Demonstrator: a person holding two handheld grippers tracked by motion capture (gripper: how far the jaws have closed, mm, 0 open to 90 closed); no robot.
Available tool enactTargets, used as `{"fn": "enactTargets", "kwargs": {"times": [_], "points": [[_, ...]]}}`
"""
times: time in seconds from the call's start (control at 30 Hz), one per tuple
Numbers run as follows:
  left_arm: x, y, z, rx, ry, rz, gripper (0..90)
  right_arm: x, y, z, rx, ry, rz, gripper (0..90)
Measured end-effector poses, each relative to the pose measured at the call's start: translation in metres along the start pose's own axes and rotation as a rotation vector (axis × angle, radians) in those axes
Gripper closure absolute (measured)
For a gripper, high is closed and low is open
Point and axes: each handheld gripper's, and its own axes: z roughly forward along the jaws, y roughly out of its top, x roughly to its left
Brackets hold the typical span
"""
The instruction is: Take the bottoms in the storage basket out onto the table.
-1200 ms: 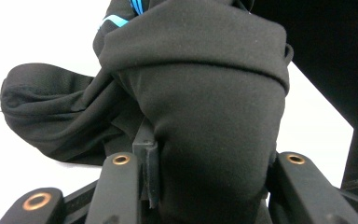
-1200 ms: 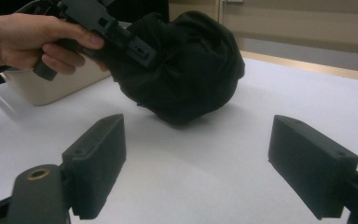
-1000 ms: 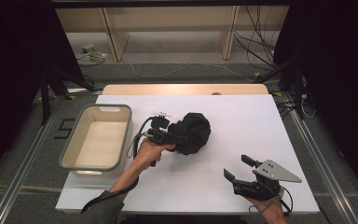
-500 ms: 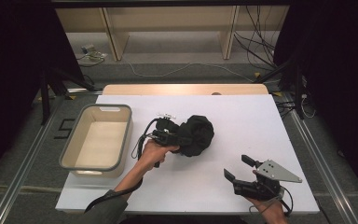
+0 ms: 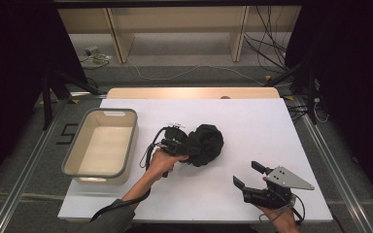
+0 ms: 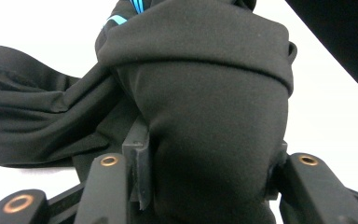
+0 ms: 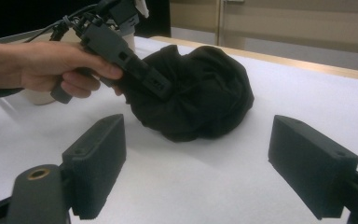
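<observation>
high view: your left gripper (image 5: 187, 147) is pushed into a bundle of black cloth (image 5: 205, 144) near the middle of the white table (image 5: 252, 121), and your left hand (image 5: 161, 162) wraps its handle. the cloth is a soft, rounded heap, matte and creased. to its left sits a tub (image 5: 102, 143) — rectangular, round-cornered, grey rim, pale cream inside — well apart from the cloth. your right gripper (image 5: 249, 175) rests near the table's front edge, jaws spread wide with nothing between them, a flat grey three-cornered plate on top.

left gripper view brings out what the overhead picture cannot: the cloth (image 6: 205, 121) is a smooth, fine-knit fabric stretched in a tight dome between the two black jaws, which clamp it from both sides, brass-coloured rivets showing on the arms. a thin bright blue stripe (image 6: 116, 18) runs along a fold at the top, and looser folds trail off to the left over the white surface.

right gripper view shows the bundle (image 7: 200, 93) from the side — low, puckered, its folds gathered toward the left gripper (image 7: 135, 65), resting on the table. your own jaw pads (image 7: 98, 163) here are blocky, with a rough, grainy face.
</observation>
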Motion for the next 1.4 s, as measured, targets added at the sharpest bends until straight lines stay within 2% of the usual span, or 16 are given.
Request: {"fn": "enactTargets", "kwargs": {"times": [0.3,0.4,0.47,0.77,1.3,1.4], "points": [[-0.001,-0.002,0.001,0.012,-0.004,0.010,48.4,0.000,0.000,0.001,0.001,-0.001,-0.001,19.9],[-0.003,-0.001,0.000,0.018,0.001,0.013,44.1,0.001,0.000,0.001,0.003,-0.001,-0.002,19.9],[-0.004,-0.001,0.000,0.028,0.006,0.030,41.3,0.001,0.000,0.001,0.004,0.000,-0.002,19.9],[-0.006,-0.001,-0.005,0.040,-0.008,0.045,31.9,0.001,-0.001,0.001,0.007,0.003,0.000,19.9],[-0.011,0.000,-0.017,0.027,-0.028,0.095,29.7,0.000,-0.001,0.002,0.007,0.002,0.004,19.9],[-0.010,0.000,-0.020,0.019,-0.031,0.091,29.6,0.000,-0.001,0.002,0.007,0.003,0.005,19.9]]}}
